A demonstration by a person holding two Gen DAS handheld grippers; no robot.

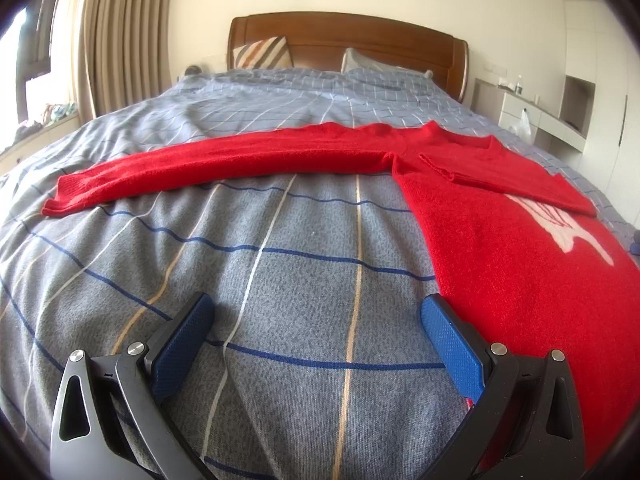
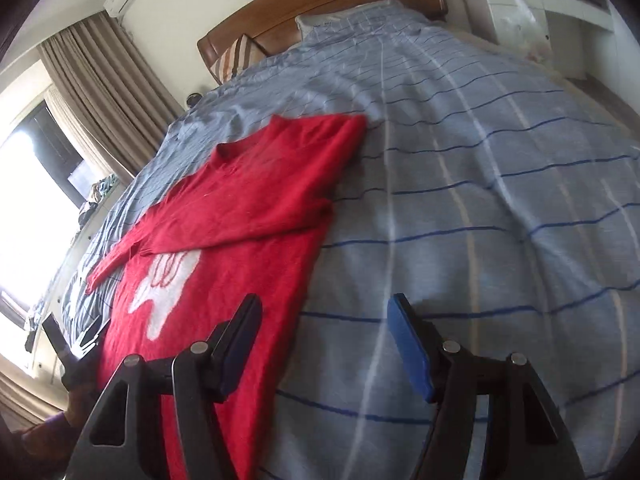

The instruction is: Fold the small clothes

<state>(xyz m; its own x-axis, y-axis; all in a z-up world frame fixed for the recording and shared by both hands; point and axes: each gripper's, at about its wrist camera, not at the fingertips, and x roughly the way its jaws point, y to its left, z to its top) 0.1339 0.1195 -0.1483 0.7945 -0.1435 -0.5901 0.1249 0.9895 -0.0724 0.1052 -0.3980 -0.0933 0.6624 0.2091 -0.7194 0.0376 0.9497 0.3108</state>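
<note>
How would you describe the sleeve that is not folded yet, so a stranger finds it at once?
Start at the bed with its grey checked cover. A red sweater lies on it. Its unfolded sleeve stretches straight out sideways over the cover; the other sleeve is folded across the chest.

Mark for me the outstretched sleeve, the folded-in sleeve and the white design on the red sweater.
outstretched sleeve (image 1: 224,162), left wrist view, middle of its length.
folded-in sleeve (image 2: 256,216), right wrist view, mid-sleeve where it lies across the chest.
white design (image 2: 162,300), right wrist view, centre of the white patch.
</note>
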